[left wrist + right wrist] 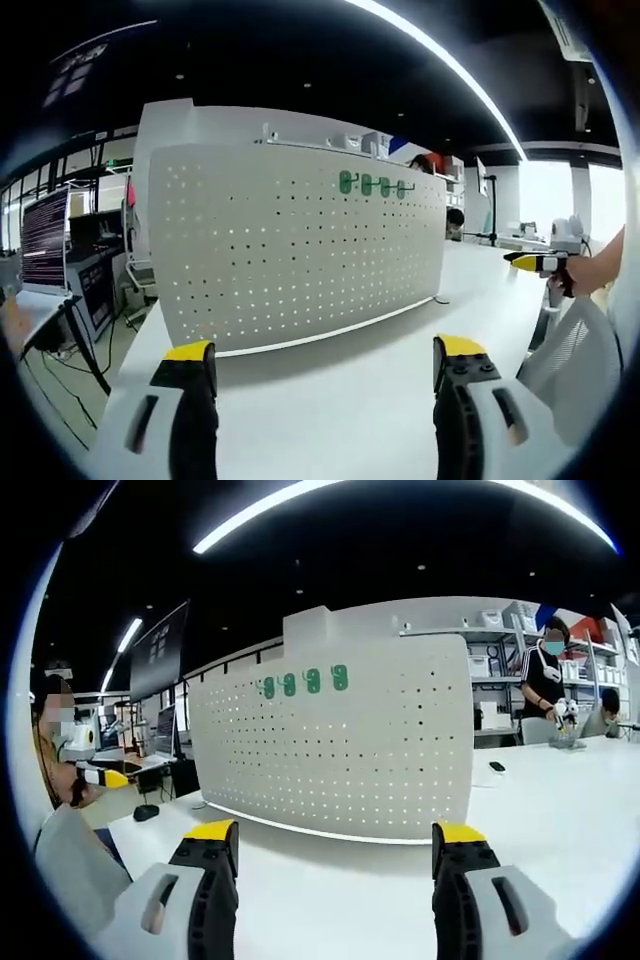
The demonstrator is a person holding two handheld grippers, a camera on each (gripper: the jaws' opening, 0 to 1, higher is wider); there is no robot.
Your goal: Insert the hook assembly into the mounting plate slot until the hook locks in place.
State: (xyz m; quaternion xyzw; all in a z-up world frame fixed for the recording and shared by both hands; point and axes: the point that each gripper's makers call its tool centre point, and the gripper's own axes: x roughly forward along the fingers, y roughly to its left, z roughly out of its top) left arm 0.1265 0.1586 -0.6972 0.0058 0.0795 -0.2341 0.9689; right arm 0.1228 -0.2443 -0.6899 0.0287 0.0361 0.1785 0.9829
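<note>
Both claws wide apart and holding nothing, facing the pegboard on the table.

We see the left claw (325,375) and the right claw (335,855) with their yellow-tipped black jaws spread wide, nothing between them, hovering above the white table (340,400). Ahead stands the white perforated metal mounting plate (300,250), upright across the table's middle. Four green plastic hooks (374,184) sit in a row near its top edge; in the right gripper view they (303,683) hang upper left on the plate (350,750). At the table's right edge, the other claw's yellow tip (530,262) shows.
</note>
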